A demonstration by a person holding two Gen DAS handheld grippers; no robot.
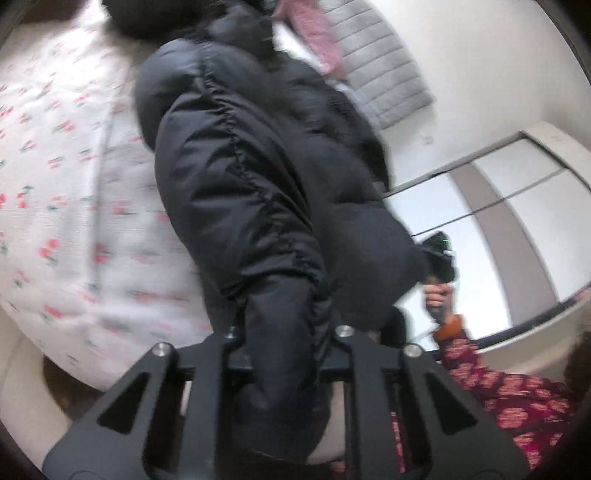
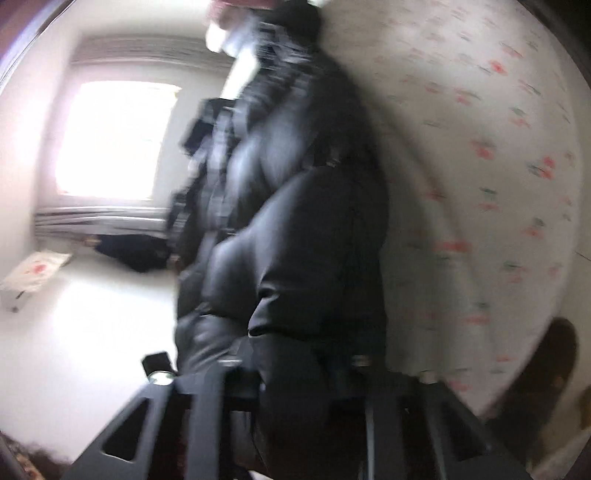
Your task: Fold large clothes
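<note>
While the left wrist view is partly smeared, the left gripper [image 1: 284, 354] clearly has its jaws clamped on a fold of the black puffer jacket [image 1: 236, 192], fabric bunched between the two black fingers [image 1: 236, 363] and spilling down toward the lens. That jacket stretches away up the frame, lying over a white bedsheet with red cherry print [image 1: 62, 177]. Farther up sit a pink garment [image 1: 314, 33] and a grey quilted garment [image 1: 380, 70] (both at the far end of the bed, blurred). At the right edge of the jacket the right gripper [image 1: 437, 251] shows as a dark shape, held by a hand [image 1: 437, 295] in a dark red floral sleeve [image 1: 506, 398]; white wardrobe doors [image 1: 498, 229] stand behind it. Right wrist view, heavy motion blur: the right gripper [image 2: 295, 373] has its jaws closed on another part of the same jacket, dark cloth filling the gap between the fingers [image 2: 207, 391]. The jacket runs up the middle of the frame with the cherry sheet on its right side. On its left, the left gripper [image 2: 201, 125] appears as a blurred dark block beside the jacket edge, in front of a bright window [image 2: 114, 140]. Pale floor [image 2: 92, 325] lies below, with a white bag [image 2: 29, 273] near the wall.
</note>
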